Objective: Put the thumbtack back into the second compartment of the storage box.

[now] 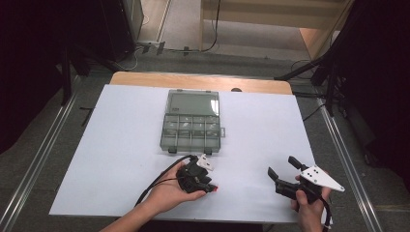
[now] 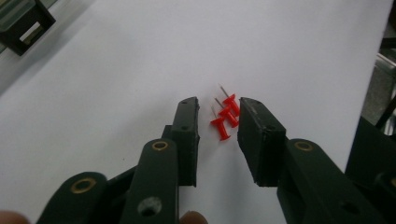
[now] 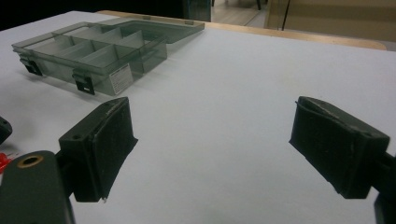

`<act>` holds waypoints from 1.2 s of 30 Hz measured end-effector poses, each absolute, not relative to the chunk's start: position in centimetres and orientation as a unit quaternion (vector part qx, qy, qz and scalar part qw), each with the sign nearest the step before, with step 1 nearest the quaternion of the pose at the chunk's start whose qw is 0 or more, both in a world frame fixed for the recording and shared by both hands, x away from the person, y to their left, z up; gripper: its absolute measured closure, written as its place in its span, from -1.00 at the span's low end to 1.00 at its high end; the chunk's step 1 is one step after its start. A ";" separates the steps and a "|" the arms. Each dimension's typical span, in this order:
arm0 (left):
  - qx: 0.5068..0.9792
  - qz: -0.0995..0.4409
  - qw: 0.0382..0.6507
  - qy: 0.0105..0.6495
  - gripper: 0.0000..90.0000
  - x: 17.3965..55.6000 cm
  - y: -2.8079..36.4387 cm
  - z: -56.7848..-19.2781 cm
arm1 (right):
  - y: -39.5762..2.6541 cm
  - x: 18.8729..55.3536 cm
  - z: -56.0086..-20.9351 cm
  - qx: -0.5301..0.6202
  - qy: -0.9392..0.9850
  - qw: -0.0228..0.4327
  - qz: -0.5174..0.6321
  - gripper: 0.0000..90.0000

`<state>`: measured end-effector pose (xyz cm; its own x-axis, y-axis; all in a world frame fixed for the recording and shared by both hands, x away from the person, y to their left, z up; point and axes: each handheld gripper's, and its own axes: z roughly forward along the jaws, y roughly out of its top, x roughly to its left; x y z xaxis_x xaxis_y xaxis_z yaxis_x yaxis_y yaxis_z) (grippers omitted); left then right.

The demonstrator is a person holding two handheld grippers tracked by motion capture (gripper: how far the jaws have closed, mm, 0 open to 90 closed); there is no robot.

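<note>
A grey floor (image 1: 193,63) with trailing cables surrounds the wooden table (image 1: 145,79), its sides falling into darkness.

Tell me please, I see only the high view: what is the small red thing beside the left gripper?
Observer: The left gripper view shows three red pushpins lying together on the white sheet.
Operator: Is the gripper around them already?
Observer: The left gripper has one jaw on each side of them, and a gap is visible on one side of the pins.
Operator: Is something inside the box?
Observer: In the right gripper view the organizer box lies open, and I see nothing in its compartments.
</note>
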<state>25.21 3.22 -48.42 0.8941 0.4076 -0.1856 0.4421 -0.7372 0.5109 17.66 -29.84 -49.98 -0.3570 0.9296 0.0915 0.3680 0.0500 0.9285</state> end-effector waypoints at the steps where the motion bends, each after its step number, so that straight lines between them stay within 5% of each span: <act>1: 0.932 -0.029 0.279 0.230 0.54 25.2 3.2 -48.5 | -29.9 17.7 -50.0 0.488 0.665 0.289 0.487 -0.70; 17: 0.934 -0.006 0.274 0.229 0.84 24.7 3.0 -49.1 | -29.9 17.7 -50.1 0.492 0.664 0.288 0.484 -0.70; 36: 0.937 -0.006 0.273 0.218 0.90 24.8 3.1 -49.1 | -29.7 17.8 -50.1 0.489 0.667 0.291 0.481 -0.70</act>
<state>24.83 3.06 -49.08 0.9051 0.4049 -0.1302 0.4115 -0.7565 0.5082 17.78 -29.75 -50.13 -0.3534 0.9319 0.0823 0.3721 0.0593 0.9263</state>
